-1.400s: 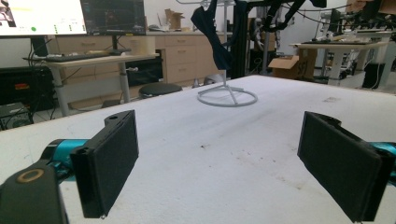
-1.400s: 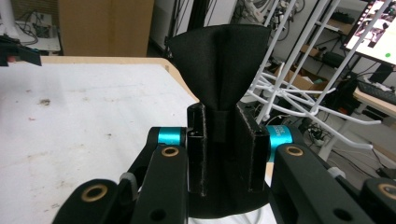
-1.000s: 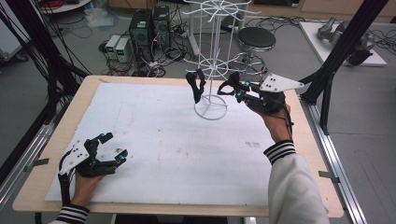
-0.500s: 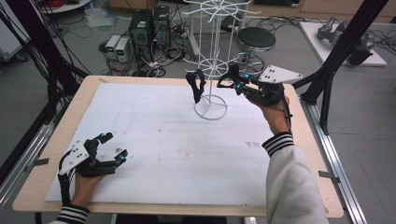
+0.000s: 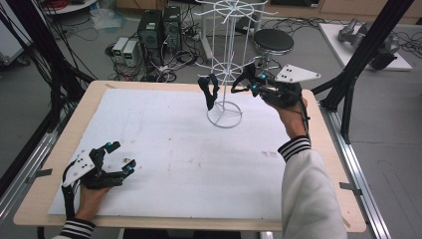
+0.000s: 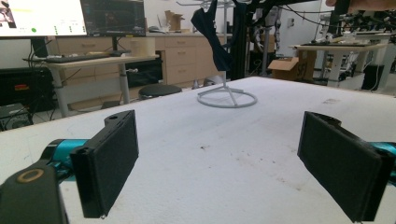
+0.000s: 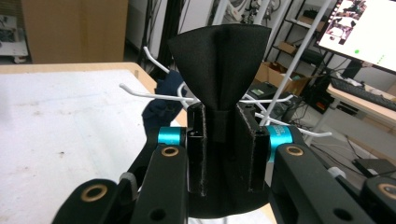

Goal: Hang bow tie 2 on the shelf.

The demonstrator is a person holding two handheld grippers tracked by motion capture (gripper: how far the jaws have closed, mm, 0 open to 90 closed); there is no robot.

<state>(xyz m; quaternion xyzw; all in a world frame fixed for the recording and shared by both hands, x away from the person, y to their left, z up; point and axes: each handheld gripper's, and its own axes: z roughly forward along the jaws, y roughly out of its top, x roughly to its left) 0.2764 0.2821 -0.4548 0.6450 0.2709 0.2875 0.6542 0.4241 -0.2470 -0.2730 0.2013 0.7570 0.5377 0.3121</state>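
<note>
In the high view, the right gripper (image 5: 244,84) is seen in the upper middle of the frame, raised beside the white wire rack (image 5: 225,74), and a black bow tie (image 5: 245,79) is pinched between its jaws, close to the hooks of the lower ring. A second, dark blue bow tie (image 5: 209,91) is hung on the rack, just left of the pole. The left gripper (image 5: 122,158) is found in the lower left of the frame, laid on the white mat (image 5: 169,149) with its jaws spread apart and nothing between them. In the left gripper view, the two black pads (image 6: 109,161) are shown wide apart at the bottom of the frame, with bare mat between them; the rack base (image 6: 227,97) is seen in the upper middle, and the blue tie (image 6: 212,32) is hung above it. In the right gripper view, the black tie (image 7: 219,65) is held at its knot in the centre of the frame, the pads (image 7: 196,144) being pressed on it from both sides, and its upper wing is spread like a fan. White hooks (image 7: 154,93) are crossed just behind it, and the blue tie (image 7: 163,109) is seen at centre left, behind the hooks.
</note>
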